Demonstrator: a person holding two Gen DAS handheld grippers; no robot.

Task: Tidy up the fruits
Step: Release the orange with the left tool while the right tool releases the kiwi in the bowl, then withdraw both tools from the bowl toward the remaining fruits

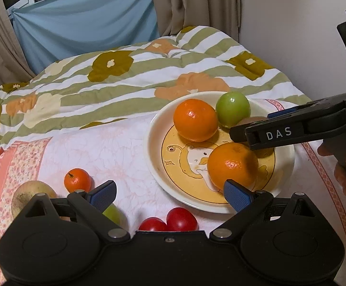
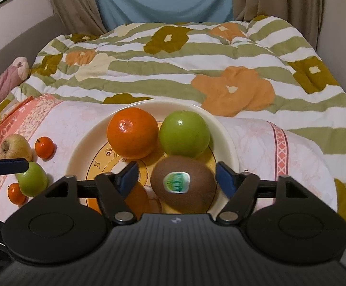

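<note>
Right gripper (image 2: 176,175): jaws spread wide, straddling the brown fuzzy oval kiwi with a green-and-white sticker (image 2: 183,184); I see a gap on each side, so the pads are not pressing it. Left gripper (image 1: 169,194): jaws spread, nothing between them.

Item, kiwi: lies low centre of the right wrist view, on the cream round ceramic plate with a yellow cartoon centre (image 2: 230,138), just in front of the glossy green round apple (image 2: 184,133) and the large shiny orange mandarin (image 2: 132,135).

Handling, my judgement: light, firm-skinned but soft beneath, bruises if squeezed hard. The fuzz should give good grip. I would take it across the short middle, clear of the slick sticker.

Appearance: dull brown, egg-shaped, sticker facing up, skin unbroken.

Plate rests on a pink-and-white patterned cloth (image 2: 256,143) on the bed.
</note>
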